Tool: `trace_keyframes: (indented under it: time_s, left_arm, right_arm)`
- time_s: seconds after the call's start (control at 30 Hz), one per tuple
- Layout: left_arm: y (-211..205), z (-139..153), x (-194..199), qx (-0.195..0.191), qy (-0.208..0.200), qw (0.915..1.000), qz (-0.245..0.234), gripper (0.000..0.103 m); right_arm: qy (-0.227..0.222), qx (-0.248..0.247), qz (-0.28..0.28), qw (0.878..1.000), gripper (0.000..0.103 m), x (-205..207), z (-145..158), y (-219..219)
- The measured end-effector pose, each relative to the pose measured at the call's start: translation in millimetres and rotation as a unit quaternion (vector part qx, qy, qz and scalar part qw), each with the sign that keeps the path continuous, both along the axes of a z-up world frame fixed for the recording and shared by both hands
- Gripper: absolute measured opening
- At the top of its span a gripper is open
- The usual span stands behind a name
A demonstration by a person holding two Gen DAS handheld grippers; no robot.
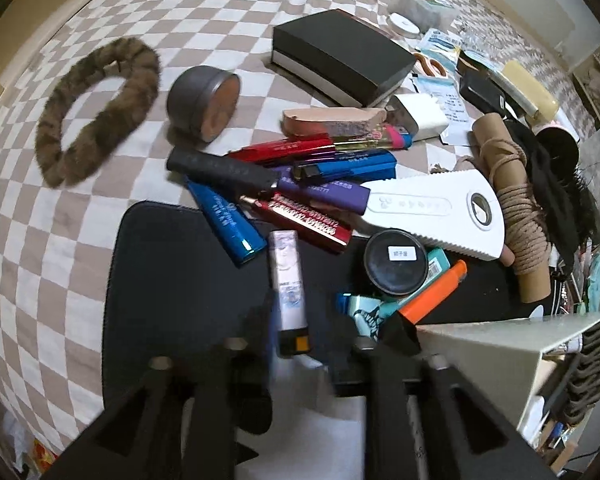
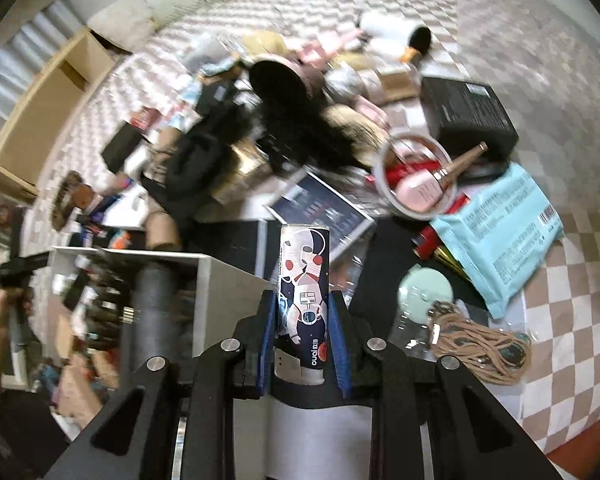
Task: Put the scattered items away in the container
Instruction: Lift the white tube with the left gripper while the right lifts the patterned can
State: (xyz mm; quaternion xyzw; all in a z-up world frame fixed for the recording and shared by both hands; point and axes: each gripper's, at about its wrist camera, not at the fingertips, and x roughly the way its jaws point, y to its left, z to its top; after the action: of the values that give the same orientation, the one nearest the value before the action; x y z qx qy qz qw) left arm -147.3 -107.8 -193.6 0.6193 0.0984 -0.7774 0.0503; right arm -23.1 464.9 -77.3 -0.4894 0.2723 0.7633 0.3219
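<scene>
Gripping an astronaut-printed tube (image 2: 305,300) upright between its blue pads, the right gripper (image 2: 305,320) holds it above the clutter — presumably so it clears the white container's wall (image 2: 172,264) just to its left. The left gripper (image 1: 300,332) hangs over the lighter pile, jaws parted around a silvery lighter (image 1: 288,284) — loose, not pinched — on the black mat (image 1: 172,280).

Left gripper (image 1: 300,328) points steeply downward with jaws parted, pads pressing on nothing; right gripper (image 2: 305,312) points steeply downward, blue pads clamped on either side of an upright printed tube (image 2: 305,280).
</scene>
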Motion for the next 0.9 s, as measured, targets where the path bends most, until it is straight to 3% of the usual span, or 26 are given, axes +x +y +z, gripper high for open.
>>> trace_keyframes:
  time_s: [0.03, 0.37, 0.67, 0.77, 0.9]
  left_arm:
    - [2.2, -0.5, -1.2, -0.004, 0.001, 1.0000, -0.002, 0.044]
    - [10.1, -11.2, -7.4, -0.040, -0.007, 0.9991, -0.012, 0.044]
    - [9.2, -29.9, -9.6, -0.076, -0.020, 0.9967, -0.022, 0.043]
    - [13.0, -30.5, -9.9, -0.076, -0.020, 0.9961, -0.039, 0.021]
    - [22.6, -27.5, -7.9, -0.081, -0.016, 0.9939, -0.072, 0.019]
  right_arm:
    - [0.010, 0.000, 0.002, 1.000, 0.026, -2.0, 4.2, -2.6]
    - [0.093, -0.010, 0.037, 0.995, 0.026, -15.9, 42.7, -35.6]
    - [0.106, -0.011, 0.050, 0.993, 0.026, -29.3, 44.5, -43.1]
    - [0.104, -0.014, 0.045, 0.993, 0.026, -29.9, 42.1, -38.8]
    - [0.102, -0.014, 0.039, 0.994, 0.026, -28.9, 39.7, -34.5]
